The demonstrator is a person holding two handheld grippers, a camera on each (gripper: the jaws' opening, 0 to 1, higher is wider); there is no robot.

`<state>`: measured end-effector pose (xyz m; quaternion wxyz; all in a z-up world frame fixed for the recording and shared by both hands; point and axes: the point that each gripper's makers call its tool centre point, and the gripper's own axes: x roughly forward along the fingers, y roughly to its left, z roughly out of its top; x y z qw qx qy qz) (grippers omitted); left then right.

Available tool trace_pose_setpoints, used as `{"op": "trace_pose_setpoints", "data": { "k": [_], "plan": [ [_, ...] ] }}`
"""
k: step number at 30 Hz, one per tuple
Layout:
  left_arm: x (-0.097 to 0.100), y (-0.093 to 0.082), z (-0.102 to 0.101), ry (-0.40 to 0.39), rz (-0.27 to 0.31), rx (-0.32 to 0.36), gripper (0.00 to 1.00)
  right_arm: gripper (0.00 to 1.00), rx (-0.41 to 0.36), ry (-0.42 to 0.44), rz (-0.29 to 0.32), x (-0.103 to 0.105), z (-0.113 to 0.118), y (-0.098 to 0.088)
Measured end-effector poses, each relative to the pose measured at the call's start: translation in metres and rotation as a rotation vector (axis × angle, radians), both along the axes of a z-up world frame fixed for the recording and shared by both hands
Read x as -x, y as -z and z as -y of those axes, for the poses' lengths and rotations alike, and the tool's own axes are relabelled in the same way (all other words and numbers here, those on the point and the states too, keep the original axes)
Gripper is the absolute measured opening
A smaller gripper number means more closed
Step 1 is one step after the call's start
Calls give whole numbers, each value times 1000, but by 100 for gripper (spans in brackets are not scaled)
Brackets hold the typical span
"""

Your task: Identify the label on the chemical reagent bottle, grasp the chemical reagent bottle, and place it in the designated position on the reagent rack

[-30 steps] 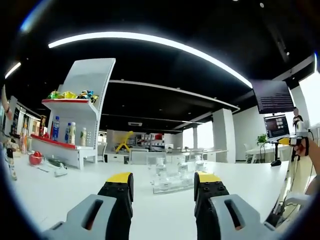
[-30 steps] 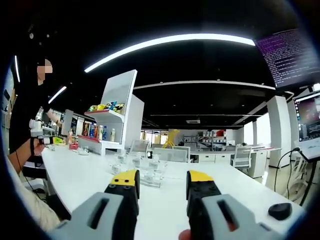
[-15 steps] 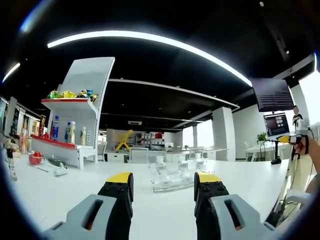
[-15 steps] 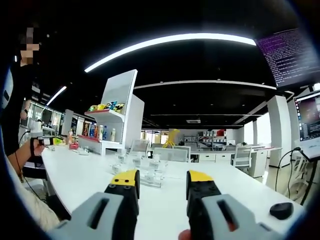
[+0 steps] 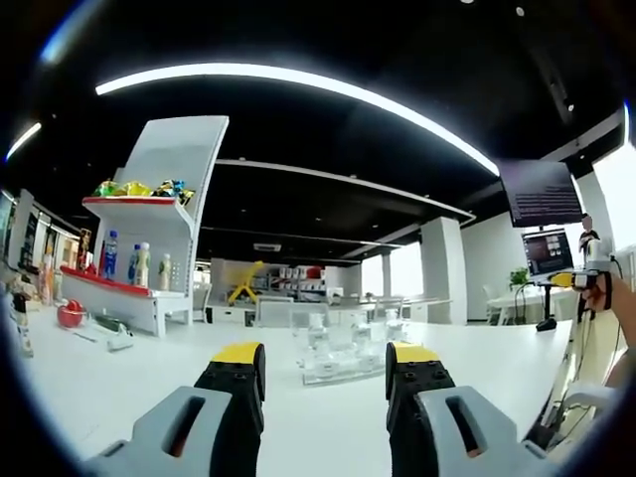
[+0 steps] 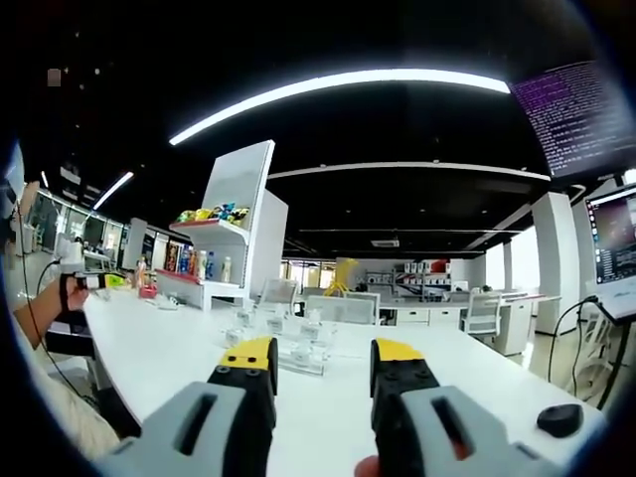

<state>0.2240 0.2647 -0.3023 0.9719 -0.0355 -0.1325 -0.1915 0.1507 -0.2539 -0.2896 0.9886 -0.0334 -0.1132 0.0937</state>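
A clear reagent rack (image 5: 343, 350) holding several small clear bottles stands on the white table (image 5: 119, 388), straight ahead of my left gripper (image 5: 324, 356). Its yellow-tipped jaws are open with nothing between them. In the right gripper view the same rack (image 6: 283, 343) sits slightly left of my right gripper (image 6: 322, 350), which is also open and empty. Both grippers hover low over the table, short of the rack. The bottle labels are too small to read. The right gripper (image 5: 588, 282) shows at the far right of the left gripper view, and the left gripper (image 6: 87, 282) at the far left of the right gripper view.
A white display shelf (image 5: 149, 248) with drink bottles and snack packs stands at the table's left end. A red object (image 5: 70, 314) lies near it. A black mouse-like object (image 6: 558, 419) rests on the table at the right. Monitors (image 6: 616, 234) stand to the right.
Both grippers have stayed nearly still, jaws open as before. In the right gripper view the person's dark upper body at the left edge has drawn back out of the picture.
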Motion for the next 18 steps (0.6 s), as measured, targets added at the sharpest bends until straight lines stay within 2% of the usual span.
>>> {"op": "trace_pose_setpoints", "data": {
  "k": [13,18],
  "plan": [
    [2,-4,3,6,12,-7,49,37,0,-1,0,2,-2,1],
    [7,-4,-2,-7,12,-9,49,37,-1,-6,11,7,-4,-2]
  ]
}}
